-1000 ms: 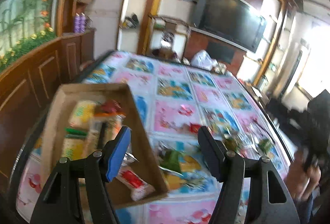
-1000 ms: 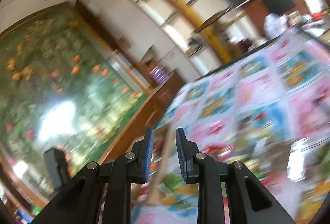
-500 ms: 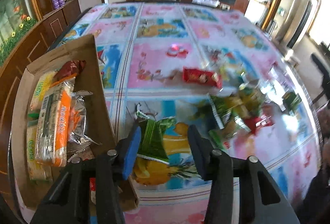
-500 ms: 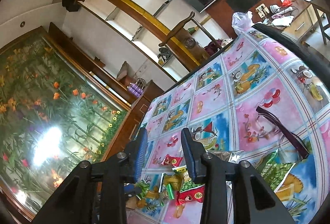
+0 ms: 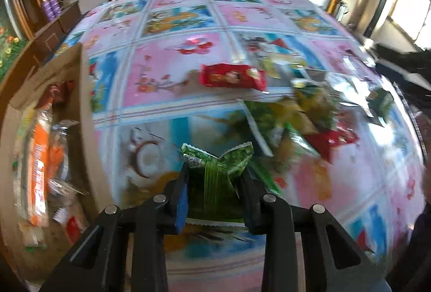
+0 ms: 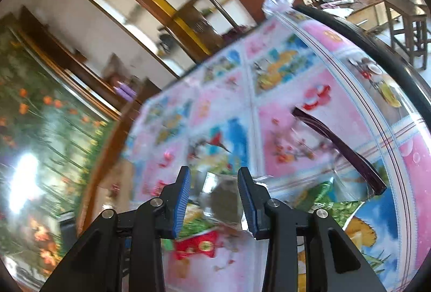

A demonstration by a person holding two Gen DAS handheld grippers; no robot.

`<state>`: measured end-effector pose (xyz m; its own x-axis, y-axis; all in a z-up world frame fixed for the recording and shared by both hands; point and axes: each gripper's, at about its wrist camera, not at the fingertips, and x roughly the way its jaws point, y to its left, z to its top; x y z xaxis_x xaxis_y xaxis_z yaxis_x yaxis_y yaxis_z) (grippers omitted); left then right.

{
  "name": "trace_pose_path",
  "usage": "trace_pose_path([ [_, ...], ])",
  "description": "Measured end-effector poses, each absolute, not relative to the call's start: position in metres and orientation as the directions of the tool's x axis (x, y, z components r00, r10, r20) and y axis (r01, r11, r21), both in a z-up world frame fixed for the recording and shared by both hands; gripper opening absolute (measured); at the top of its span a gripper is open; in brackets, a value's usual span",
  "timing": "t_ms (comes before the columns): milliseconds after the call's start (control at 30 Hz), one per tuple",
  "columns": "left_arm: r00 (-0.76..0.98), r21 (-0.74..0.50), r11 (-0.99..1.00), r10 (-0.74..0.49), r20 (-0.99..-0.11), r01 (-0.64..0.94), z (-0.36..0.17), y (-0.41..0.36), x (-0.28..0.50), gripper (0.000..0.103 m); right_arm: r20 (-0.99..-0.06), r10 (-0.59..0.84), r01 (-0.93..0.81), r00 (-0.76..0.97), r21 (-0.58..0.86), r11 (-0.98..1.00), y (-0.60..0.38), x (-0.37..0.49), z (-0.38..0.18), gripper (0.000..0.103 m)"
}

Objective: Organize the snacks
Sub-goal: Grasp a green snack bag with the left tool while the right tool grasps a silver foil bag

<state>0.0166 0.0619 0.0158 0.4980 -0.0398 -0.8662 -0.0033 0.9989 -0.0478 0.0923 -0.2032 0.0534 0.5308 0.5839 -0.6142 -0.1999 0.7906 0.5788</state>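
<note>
My left gripper [image 5: 215, 173] points down at the table, and its jaws are closing on a green snack packet [image 5: 218, 157] that buckles upward between the pads. To its left stands a cardboard box [image 5: 80, 103] holding several packets, one of them orange [image 5: 40, 157]. A red packet [image 5: 231, 76] lies farther back, with a loose heap of snacks [image 5: 309, 117] to the right. My right gripper [image 6: 214, 184] is open over a blurred silvery packet [image 6: 223, 200], and its pads do not touch the packet. A red packet [image 6: 199, 243] and a green one [image 6: 323, 197] lie near it.
The table wears a glossy fruit-print cloth [image 5: 175, 23] of pink and blue squares. A dark purple curved strip [image 6: 336, 146] lies on the cloth to the right of my right gripper. A wooden sideboard [image 5: 54, 31] runs along the table's left side.
My left gripper has come down onto the green packet and narrowed its jaws round it. My right gripper has dropped toward the heap of snacks, and its jaws stand wider than a second ago.
</note>
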Motion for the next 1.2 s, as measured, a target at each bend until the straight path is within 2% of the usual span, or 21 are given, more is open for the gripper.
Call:
trace_pose_path([
  [300,0.539,-0.085,0.996,-0.084,-0.838,0.022,0.015,0.054,0.012,0.031,-0.705,0.444,-0.204,0.553,0.403,0.892,-0.179,0.111,0.034,0.04],
  [400,0.542,-0.11,0.994,-0.103,-0.834,0.019,0.015,0.057,0.011,0.031,-0.74,0.44,-0.232,0.508,0.374,0.898,-0.171,0.111,0.028,0.04],
  [500,0.544,-0.122,0.992,-0.111,-0.831,0.015,0.015,0.06,0.009,0.031,-0.78,0.501,-0.272,0.376,0.424,0.864,-0.166,0.098,0.027,0.044],
  [567,0.544,-0.127,0.992,-0.115,-0.831,0.016,0.015,0.061,0.007,0.031,-0.768,0.539,-0.348,0.345,0.429,0.834,-0.163,0.085,0.035,0.048],
  [633,0.542,-0.14,0.99,-0.125,-0.831,0.015,0.015,0.064,0.006,0.031,-0.766,0.528,-0.365,0.366,0.404,0.839,-0.163,0.084,0.039,0.061],
  [833,0.544,-0.127,0.992,-0.116,-0.831,0.018,0.015,0.063,0.007,0.031,-0.787,0.471,-0.37,0.398,0.332,0.868,-0.146,0.082,0.032,0.062],
  [1033,0.554,-0.093,0.995,-0.09,-0.827,0.023,0.014,0.058,0.004,0.031,-0.801,0.383,-0.411,0.46,0.191,0.892,-0.125,0.073,0.028,0.063],
  [1200,0.556,-0.089,0.996,-0.09,-0.826,0.029,0.015,0.053,0.0,0.03,-0.801,0.388,-0.409,0.456,0.199,0.891,-0.127,0.073,0.027,0.063],
])
